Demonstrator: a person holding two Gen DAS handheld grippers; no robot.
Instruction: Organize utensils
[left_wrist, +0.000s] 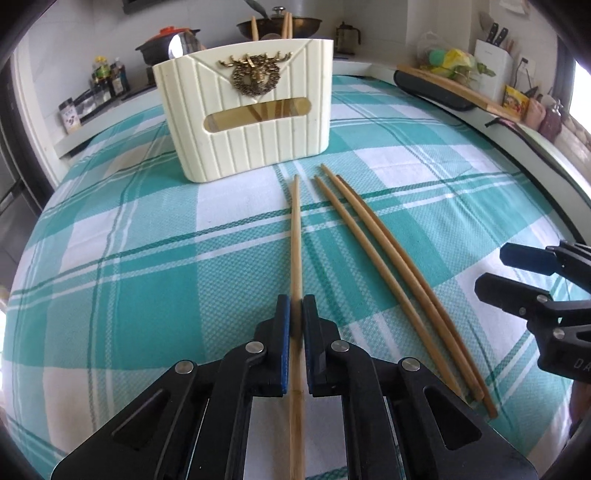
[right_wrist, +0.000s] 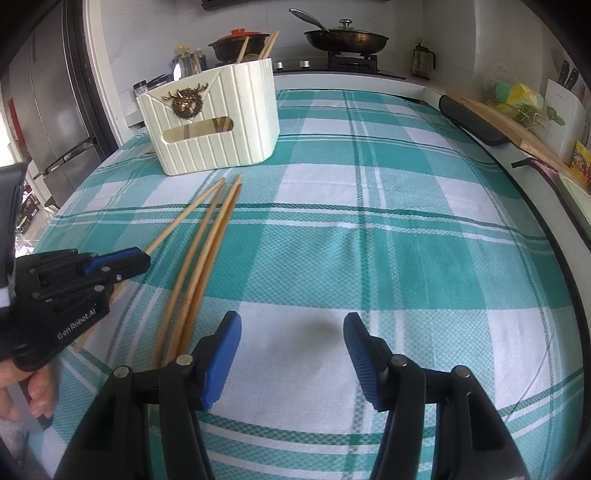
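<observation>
My left gripper (left_wrist: 296, 301) is shut on one wooden chopstick (left_wrist: 296, 229), which points away toward a cream ribbed utensil holder (left_wrist: 251, 140) with a brass deer emblem. Three loose chopsticks (left_wrist: 373, 243) lie side by side on the cloth just right of the held one. Several chopsticks (left_wrist: 286, 26) stand inside the holder. In the right wrist view my right gripper (right_wrist: 291, 325) is open over bare cloth with nothing between its fingers, just right of the loose chopsticks (right_wrist: 207, 254). The left gripper (right_wrist: 122, 260) shows at the left there, and the holder (right_wrist: 221, 147) at the back left.
A green and white checked cloth (right_wrist: 369, 229) covers the table. Behind it a counter carries a wok (right_wrist: 345, 38), a clay pot (right_wrist: 238, 44) and bottles (left_wrist: 107, 79). A cutting board (right_wrist: 509, 125) and a knife block (left_wrist: 491, 55) are at the right. A hand (right_wrist: 22, 391) holds the left gripper.
</observation>
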